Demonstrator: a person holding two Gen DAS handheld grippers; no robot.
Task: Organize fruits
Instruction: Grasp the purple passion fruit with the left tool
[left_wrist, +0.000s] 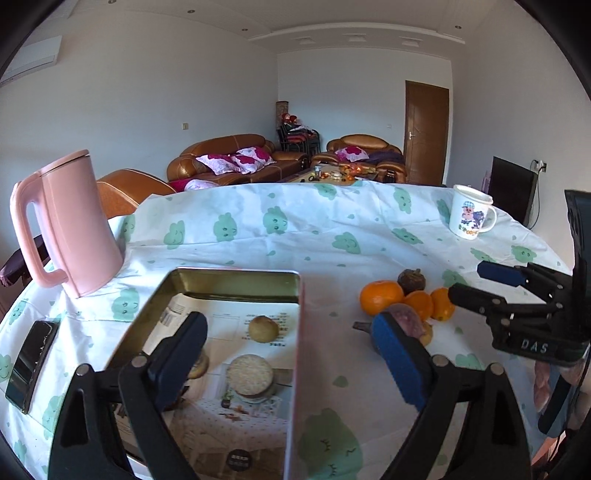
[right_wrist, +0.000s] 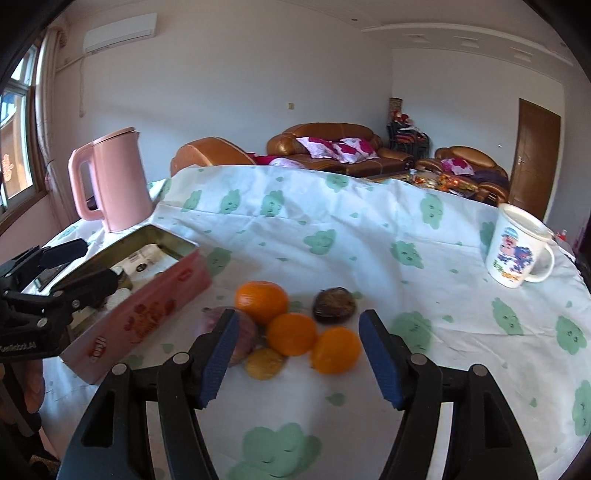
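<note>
worktop (right_wrist: 332, 229), round, white cloth with green cloud print | room: brown leather sofas (left_wrist: 236, 155), wooden door (left_wrist: 426, 129) | pink rectangular tin (right_wrist: 147, 306) holds one small yellowish fruit (left_wrist: 263, 328) | orange tangerines (right_wrist: 291, 334) heaped beside tin, purplish fruit partly hidden | left gripper (left_wrist: 291, 354) fingers released, astride tin wall | right gripper (right_wrist: 295, 354) fingers released over heap

Home living room. Brown leather sofa (left_wrist: 236, 158) and matching armchair (left_wrist: 364, 155) with pink floral cushions (left_wrist: 236, 162). Cluttered coffee table (left_wrist: 332, 173) between. Wooden door (left_wrist: 426, 133), wall air conditioner (right_wrist: 118, 33), curtained window (right_wrist: 18, 129). Table under cloud-print cloth (right_wrist: 332, 229), pink kettle (right_wrist: 114, 181), cartoon mug (right_wrist: 517, 251).
</note>
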